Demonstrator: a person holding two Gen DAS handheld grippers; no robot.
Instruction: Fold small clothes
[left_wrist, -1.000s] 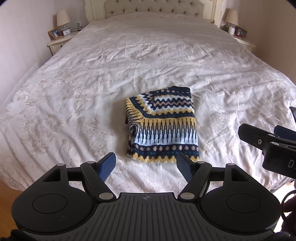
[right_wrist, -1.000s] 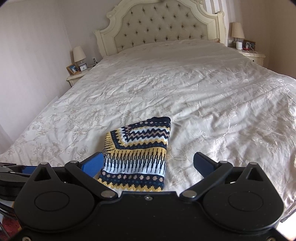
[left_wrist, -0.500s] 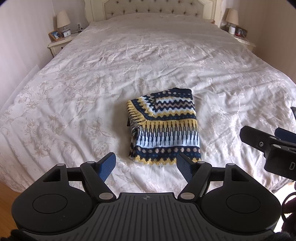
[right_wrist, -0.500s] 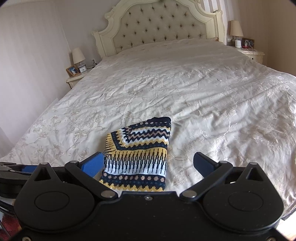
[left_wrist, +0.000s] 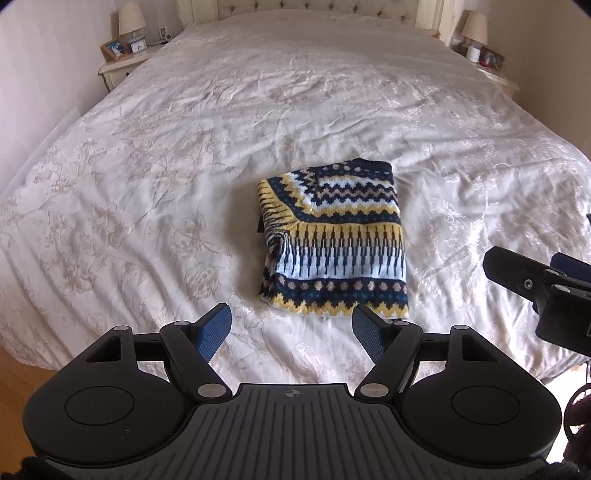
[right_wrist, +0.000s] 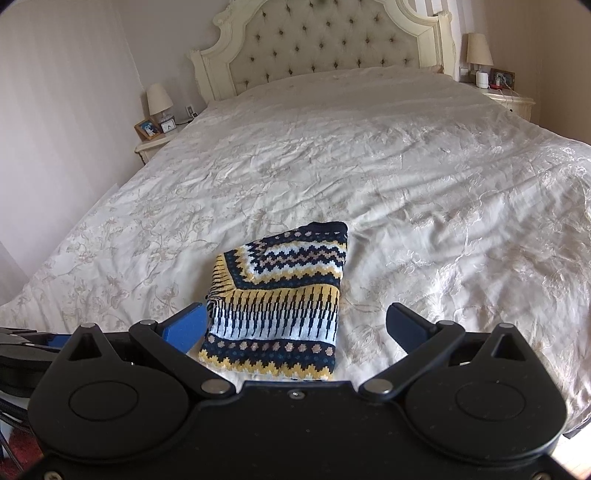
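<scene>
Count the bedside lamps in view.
2: one lamp on the nightstand left of the headboard, the other lamp on the nightstand to its right. None seems hidden.

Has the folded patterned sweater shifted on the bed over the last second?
No. The sweater lies in the same place against the bedspread's wrinkles; only slight camera drift shows.

We see a wide bed (right_wrist: 406, 155) with a tufted headboard (right_wrist: 325, 40), lamp-topped nightstands (right_wrist: 155, 146) either side, pale walls.
</scene>
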